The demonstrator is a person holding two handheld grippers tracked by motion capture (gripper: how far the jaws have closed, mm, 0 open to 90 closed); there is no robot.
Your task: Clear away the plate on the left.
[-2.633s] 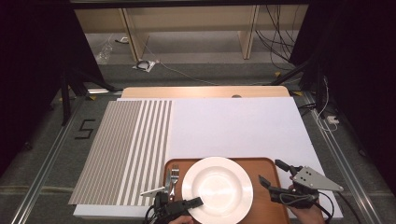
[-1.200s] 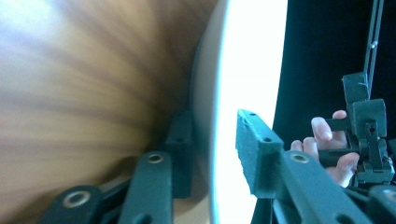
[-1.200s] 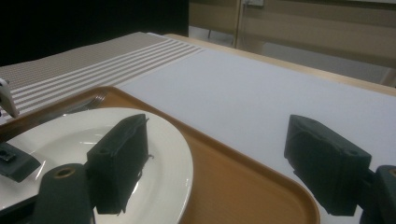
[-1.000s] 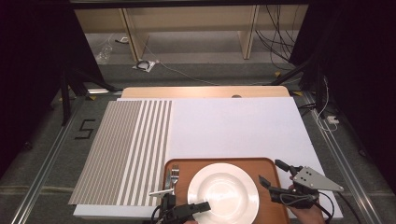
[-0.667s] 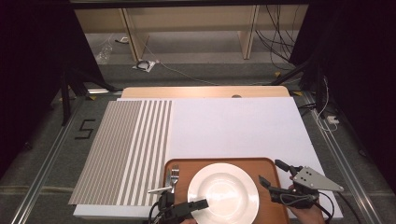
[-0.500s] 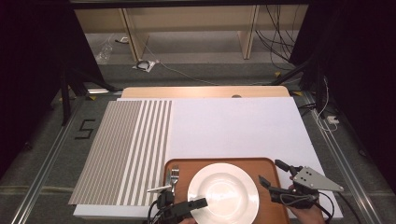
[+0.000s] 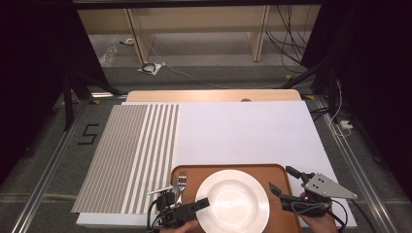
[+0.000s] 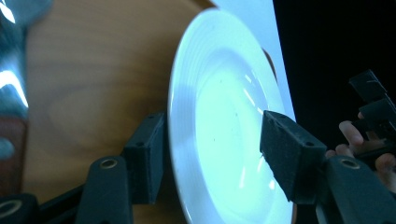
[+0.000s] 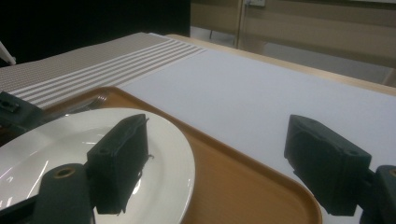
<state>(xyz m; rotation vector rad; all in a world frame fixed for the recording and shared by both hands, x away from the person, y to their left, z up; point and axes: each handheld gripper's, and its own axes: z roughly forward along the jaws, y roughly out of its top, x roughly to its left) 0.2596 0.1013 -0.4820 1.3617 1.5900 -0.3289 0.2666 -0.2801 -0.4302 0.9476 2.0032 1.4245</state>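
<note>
A white plate (image 7: 233, 201) (image 8: 224, 107) (image 9: 46, 140) lies on a brown tray (image 7: 272, 172) (image 8: 93, 93) (image 9: 233, 182) at the table's near edge. A fork (image 7: 180, 183) rests on the tray's left side. My left gripper (image 7: 194, 208) (image 8: 217, 158) is open and straddles the plate's left rim: one jaw is outside the rim over the tray, the other over the plate's well. Over the tray's right edge, my right gripper (image 7: 282, 178) (image 9: 224, 158) is open and holds nothing. One of its jaws is near the plate's right rim, the other over the white sheet.
A white sheet (image 7: 243, 131) covers most of the table, with a striped grey placemat (image 7: 131, 155) on its left. The wooden table edge (image 7: 214, 95) runs along the far side. Beyond it are floor cables and shelf legs.
Since the earliest frame the plate has shifted slightly right and nearer on the tray, and my left gripper moved with it. Over the last second nothing visibly moved.
</note>
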